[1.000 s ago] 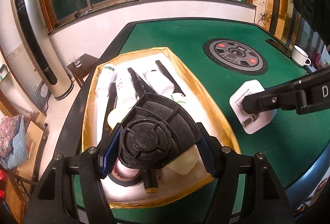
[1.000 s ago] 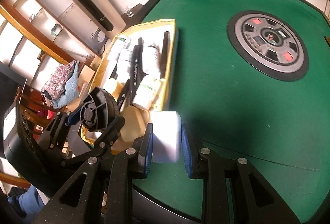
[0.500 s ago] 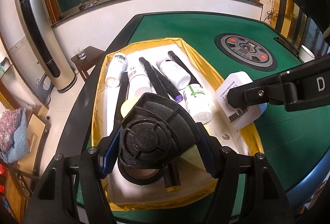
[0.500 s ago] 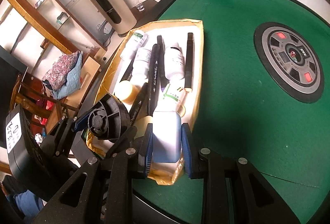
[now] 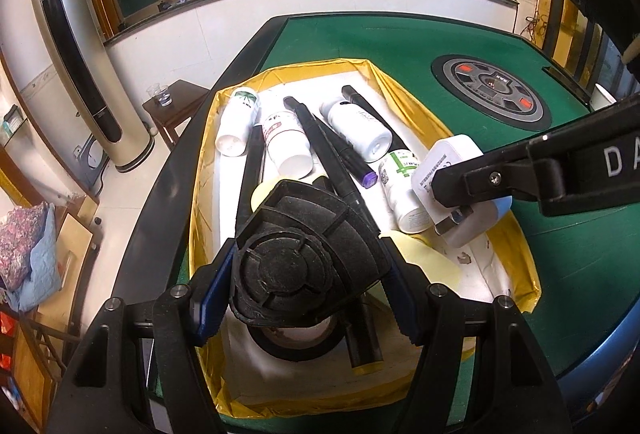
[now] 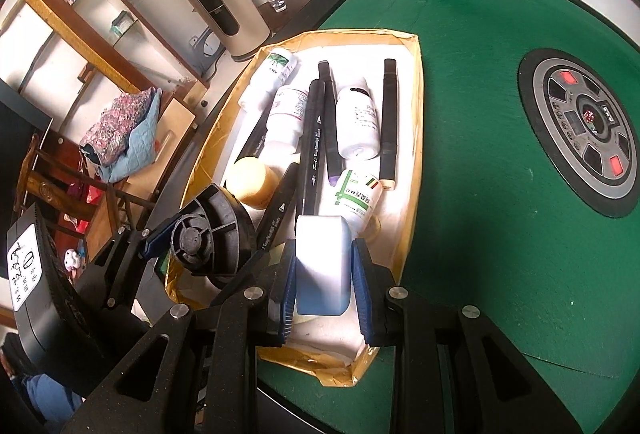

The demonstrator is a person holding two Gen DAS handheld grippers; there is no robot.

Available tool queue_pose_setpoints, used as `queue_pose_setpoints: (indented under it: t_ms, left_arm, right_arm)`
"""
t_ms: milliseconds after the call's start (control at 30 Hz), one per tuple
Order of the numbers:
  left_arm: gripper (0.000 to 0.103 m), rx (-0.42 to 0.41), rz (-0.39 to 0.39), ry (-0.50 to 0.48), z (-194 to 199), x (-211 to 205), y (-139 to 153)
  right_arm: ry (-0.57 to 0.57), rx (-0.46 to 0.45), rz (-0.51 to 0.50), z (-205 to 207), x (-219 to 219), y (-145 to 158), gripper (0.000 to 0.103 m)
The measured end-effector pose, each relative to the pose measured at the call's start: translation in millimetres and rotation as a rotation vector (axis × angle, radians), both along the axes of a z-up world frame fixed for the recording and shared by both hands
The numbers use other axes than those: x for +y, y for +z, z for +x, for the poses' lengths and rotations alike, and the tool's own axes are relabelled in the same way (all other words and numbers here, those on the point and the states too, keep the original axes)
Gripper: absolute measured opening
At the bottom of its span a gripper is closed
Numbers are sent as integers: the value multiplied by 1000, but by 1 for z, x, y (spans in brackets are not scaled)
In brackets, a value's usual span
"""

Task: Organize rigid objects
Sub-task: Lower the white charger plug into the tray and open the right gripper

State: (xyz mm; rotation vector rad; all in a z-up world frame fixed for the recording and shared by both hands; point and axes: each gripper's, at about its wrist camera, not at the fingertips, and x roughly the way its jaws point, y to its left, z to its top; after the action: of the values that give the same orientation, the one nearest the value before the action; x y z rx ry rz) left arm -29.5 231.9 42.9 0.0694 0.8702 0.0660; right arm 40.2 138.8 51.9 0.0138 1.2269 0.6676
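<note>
Left hand-held gripper [image 5: 304, 270] is clamped on a black ribbed plastic reel [image 5: 296, 258], its blue-padded fingers [image 5: 210, 298] pressed to both sides, holding it just above the near end of a gold-lined box [image 5: 200, 194] that sits on the green felt table [image 5: 580, 254]. Right hand-held gripper [image 6: 324, 286] grips a white plug adapter [image 6: 322, 266] (its metal prongs show in the left wrist view), holding it over the box's near right corner, next to a white bottle with green label [image 6: 356, 198]. Inside the box, on white lining, lie 3 more white bottles [image 5: 356, 130], several black marker pens [image 5: 320, 150] laid lengthwise, a pale yellow round lid [image 6: 250, 182] and, under the reel, a roll of black tape [image 5: 296, 342]. The marker nearest the right wall [image 6: 388, 122] lies apart from the others, alongside one bottle. Set into the felt well apart from the box is a round grey control panel [image 6: 580, 130] with red buttons. Beyond the table's left edge stand a tall tower air conditioner [image 5: 80, 58] and a small side table carrying a clear cup [image 5: 162, 96].
</note>
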Motion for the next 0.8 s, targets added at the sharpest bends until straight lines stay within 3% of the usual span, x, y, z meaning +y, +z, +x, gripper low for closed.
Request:
queue_pose_setpoints:
  t_ms: [800]
  left_arm:
    - [68, 13, 8, -3, 8, 7, -4]
  right_arm:
    - [6, -21, -37, 15, 15, -4, 23]
